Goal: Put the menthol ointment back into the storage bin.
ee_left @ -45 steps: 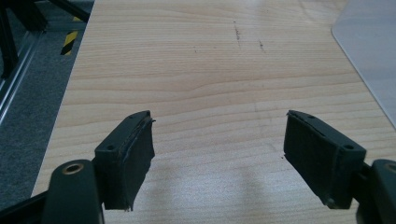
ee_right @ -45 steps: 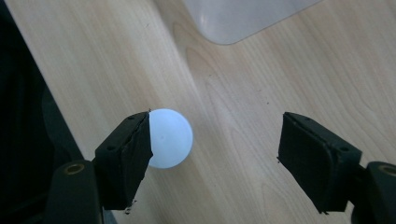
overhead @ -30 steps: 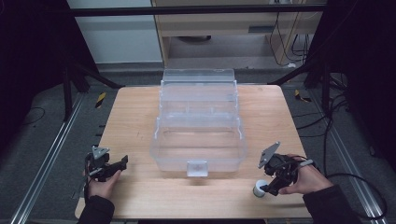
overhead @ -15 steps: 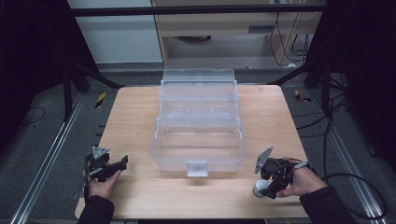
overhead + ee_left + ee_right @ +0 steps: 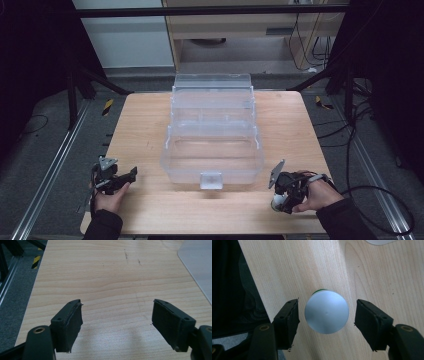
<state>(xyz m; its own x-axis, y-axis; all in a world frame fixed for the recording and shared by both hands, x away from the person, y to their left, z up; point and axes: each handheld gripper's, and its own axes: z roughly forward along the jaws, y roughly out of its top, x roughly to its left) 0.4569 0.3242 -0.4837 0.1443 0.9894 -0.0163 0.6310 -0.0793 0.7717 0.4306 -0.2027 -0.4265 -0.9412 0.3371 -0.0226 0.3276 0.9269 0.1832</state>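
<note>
Can [image 5: 326,312] first, closest to the camera: a small round can with a silver top and a hint of green at its far edge, standing upright on the worktop [image 5: 150,125] right at the near edge. The right gripper [image 5: 326,315] is poised over it, looking straight down, jaws spread wide with one pad on each side of the can and a gap left at both. Nothing is touching yet, so this looks like the lining-up for a pick.

To do it well, I'd say keep the can centred between the pads, come down far enough that they meet its wall rather than the rim, then close evenly. The can sits very near the worktop's edge, so a lopsided squeeze could nudge it off; a push from one pad alone is the thing to avoid.

In the high view the right gripper [image 5: 286,192] and can [image 5: 277,202] sit in front of the clear plastic box [image 5: 212,135], off its right front corner. The left gripper [image 5: 117,181] rests off the box's left front corner, well apart from the can; its own view shows its jaws wide and bare over plain wood.

Farther back, the box stands open in tiers with nothing visible inside, a likely home for the can.
</note>
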